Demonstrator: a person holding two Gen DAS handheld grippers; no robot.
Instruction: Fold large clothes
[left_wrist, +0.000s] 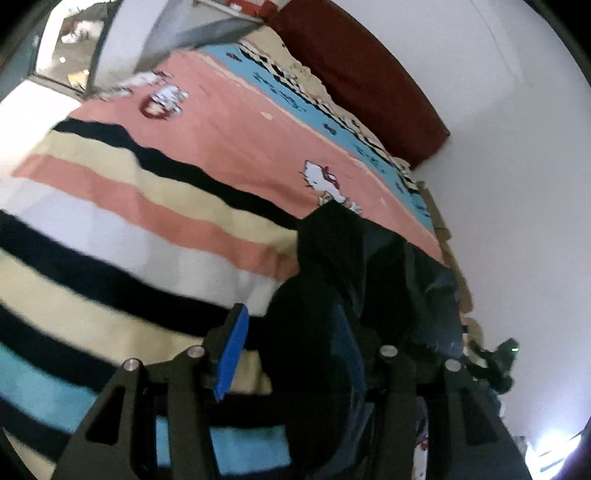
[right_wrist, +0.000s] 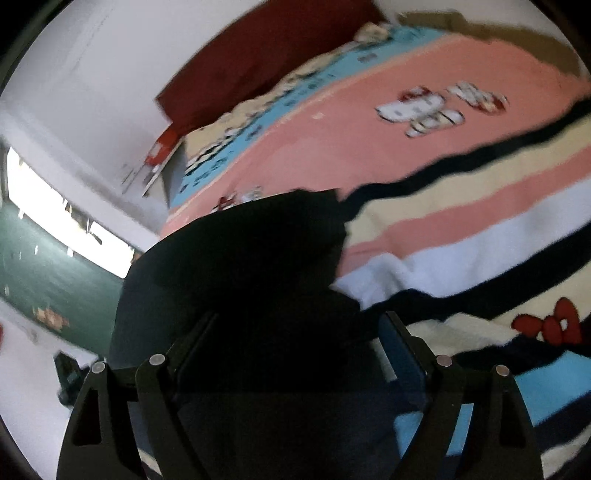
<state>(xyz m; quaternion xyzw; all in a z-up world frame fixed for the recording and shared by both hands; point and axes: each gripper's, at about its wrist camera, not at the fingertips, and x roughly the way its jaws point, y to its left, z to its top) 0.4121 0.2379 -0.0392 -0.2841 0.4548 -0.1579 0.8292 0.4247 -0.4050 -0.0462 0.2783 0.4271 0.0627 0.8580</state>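
Observation:
A dark, nearly black garment (left_wrist: 354, 266) lies bunched on the striped bed cover, at the lower right of the left wrist view and the lower middle of the right wrist view (right_wrist: 251, 258). My left gripper (left_wrist: 295, 332) has its jaws wide apart; its left finger with a blue pad (left_wrist: 233, 350) shows, and the garment covers the right finger. My right gripper (right_wrist: 299, 325) also has its jaws wide apart, with the dark cloth lying between the fingers. Neither gripper visibly clamps the cloth.
The bed carries a pink, cream, white, black and blue striped cover (left_wrist: 122, 221) with cartoon prints (right_wrist: 424, 107). A dark red headboard (left_wrist: 362, 62) meets the white wall (left_wrist: 517, 184). A bright window (right_wrist: 55, 206) and green wall (right_wrist: 44, 280) are at left. Another black device (left_wrist: 498, 362) sits at right.

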